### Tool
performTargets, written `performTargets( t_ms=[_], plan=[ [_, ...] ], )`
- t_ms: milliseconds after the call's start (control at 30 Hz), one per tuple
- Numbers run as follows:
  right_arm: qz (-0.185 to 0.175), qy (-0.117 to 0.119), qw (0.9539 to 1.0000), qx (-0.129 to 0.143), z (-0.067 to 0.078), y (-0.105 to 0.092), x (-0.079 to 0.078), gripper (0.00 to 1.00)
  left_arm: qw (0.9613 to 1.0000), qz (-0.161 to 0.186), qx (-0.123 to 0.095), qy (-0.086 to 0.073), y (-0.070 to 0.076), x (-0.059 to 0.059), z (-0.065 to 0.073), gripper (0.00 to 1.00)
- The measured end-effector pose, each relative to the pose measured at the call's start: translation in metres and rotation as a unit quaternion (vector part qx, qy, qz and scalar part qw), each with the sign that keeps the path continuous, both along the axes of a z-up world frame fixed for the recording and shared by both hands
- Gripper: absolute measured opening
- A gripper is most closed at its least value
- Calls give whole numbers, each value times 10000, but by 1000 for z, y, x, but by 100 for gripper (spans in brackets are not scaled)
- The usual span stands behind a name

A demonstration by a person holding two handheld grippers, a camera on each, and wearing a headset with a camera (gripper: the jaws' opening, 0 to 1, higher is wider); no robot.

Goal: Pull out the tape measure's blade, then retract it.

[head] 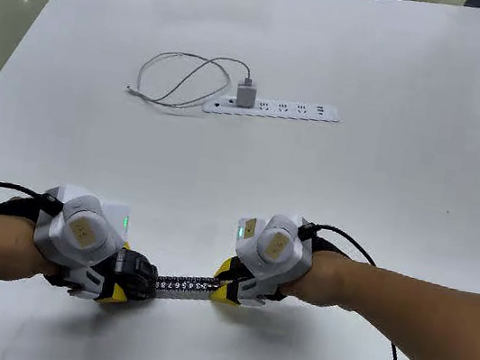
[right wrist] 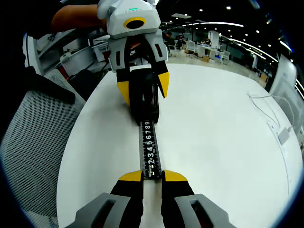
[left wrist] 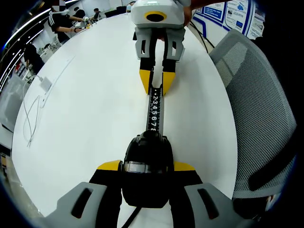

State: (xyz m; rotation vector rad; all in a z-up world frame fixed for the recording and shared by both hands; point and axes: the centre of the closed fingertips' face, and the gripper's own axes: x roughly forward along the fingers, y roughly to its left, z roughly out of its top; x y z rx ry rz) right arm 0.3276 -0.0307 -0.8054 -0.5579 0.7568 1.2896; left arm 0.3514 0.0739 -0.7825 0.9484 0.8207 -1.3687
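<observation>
A black tape measure case (left wrist: pixel 147 164) sits between the yellow-tipped jaws of my left gripper (left wrist: pixel 145 166), which is shut on it. Its numbered blade (left wrist: pixel 154 110) runs a short way out to my right gripper (left wrist: pixel 157 81), shut on the blade's end. In the right gripper view the blade (right wrist: pixel 148 149) leads from my right gripper (right wrist: pixel 152 175) up to the case (right wrist: pixel 144 100) held in the left gripper (right wrist: pixel 142 88). In the head view the left gripper (head: pixel 118 284) and right gripper (head: pixel 225 287) face each other near the table's front edge, with the blade (head: pixel 187 286) stretched between them.
A white power strip (head: pixel 278 109) with a plugged-in charger (head: pixel 246 94) and a looped grey cable (head: pixel 178 79) lies on the white table (head: pixel 359 181) further back. A grey mesh chair (left wrist: pixel 259 109) stands beside the table. People sit at the table's far end (left wrist: pixel 64 21).
</observation>
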Motion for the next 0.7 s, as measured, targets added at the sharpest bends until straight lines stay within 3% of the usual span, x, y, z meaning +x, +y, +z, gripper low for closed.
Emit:
performTargets(
  t_ms=[700],
  plan=[
    [-51, 7, 10000, -7, 0, -11, 0, 9, 10000, -11, 36, 2, 0, 1, -1, 33]
  ],
)
